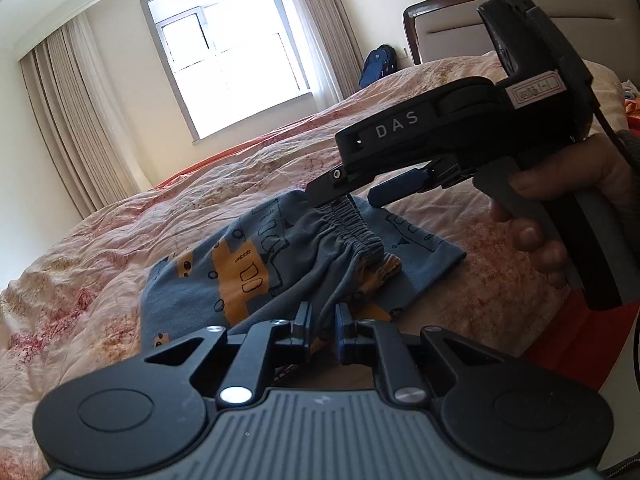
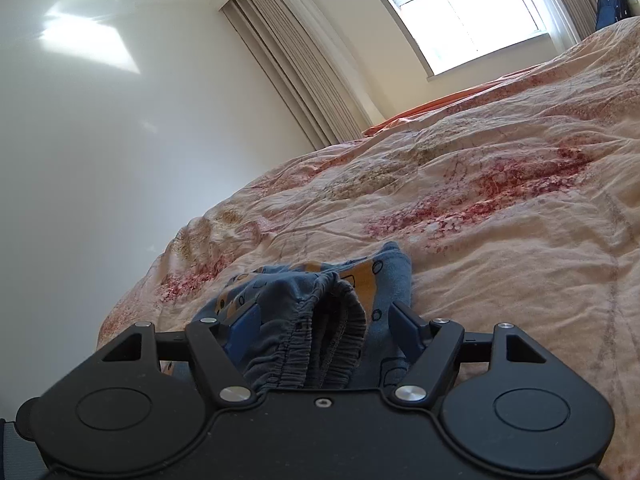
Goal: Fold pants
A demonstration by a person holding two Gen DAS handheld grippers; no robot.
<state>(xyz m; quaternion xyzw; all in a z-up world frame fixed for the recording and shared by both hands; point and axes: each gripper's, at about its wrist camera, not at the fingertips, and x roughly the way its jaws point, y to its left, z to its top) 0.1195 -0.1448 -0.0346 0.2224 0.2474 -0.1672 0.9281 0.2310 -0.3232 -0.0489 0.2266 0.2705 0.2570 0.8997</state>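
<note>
Jaws on the left gripper (image 1: pixel 324 326) stand narrow, with a fold of the blue pants (image 1: pixel 256 268) pinched between the two blue pads. Those of the right gripper (image 2: pixel 326 322) stand wide, the gathered elastic waistband (image 2: pixel 312 344) bunched between the fingers; whether they press it cannot be told. In the left wrist view the right gripper (image 1: pixel 340 196) comes in from 2 o'clock, held by a hand (image 1: pixel 560 216), its tip down on the waistband (image 1: pixel 352 224). The pants, blue with orange patches, lie crumpled on the floral quilt (image 1: pixel 100 264) of the bed. A window (image 1: pixel 224 48) sits at 11 o'clock, with curtains (image 1: pixel 76 120) at 9 o'clock. A blue backpack (image 1: pixel 378 64) stands by the headboard (image 1: pixel 448 16) at 1 o'clock.
</note>
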